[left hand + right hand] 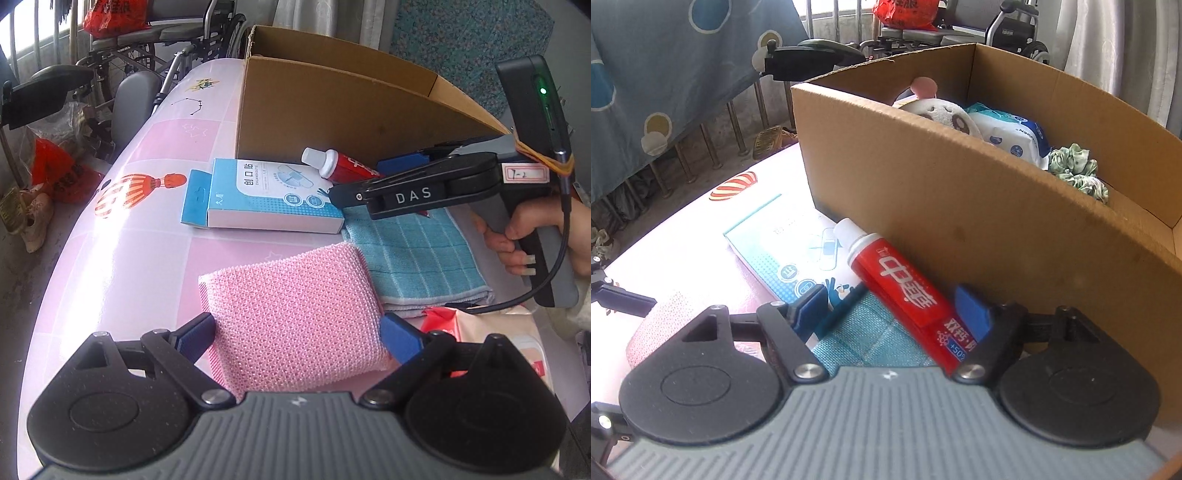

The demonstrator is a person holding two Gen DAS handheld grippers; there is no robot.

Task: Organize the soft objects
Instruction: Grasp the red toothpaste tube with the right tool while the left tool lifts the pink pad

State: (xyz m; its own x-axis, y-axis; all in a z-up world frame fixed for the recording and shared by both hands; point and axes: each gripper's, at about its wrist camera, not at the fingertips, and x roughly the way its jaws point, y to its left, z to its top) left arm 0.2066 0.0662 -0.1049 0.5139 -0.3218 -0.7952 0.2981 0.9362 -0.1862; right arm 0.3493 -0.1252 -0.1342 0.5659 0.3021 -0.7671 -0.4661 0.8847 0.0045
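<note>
Worktop (pixel 147 251): pink checked covering with printed cartoons. Resting directly on it: an open cardboard box (pixel 332 107) at the far side, a light blue plaster box (pixel 266 195) before it, a pink mesh sponge (pixel 295 314), a folded blue cloth (pixel 417 258) alongside, and a red-and-white packet (pixel 517 332) at the near right edge.

Sponge (pixel 295 317) lies before towel (pixel 417 258); box (pixel 332 110) stands behind.
</note>
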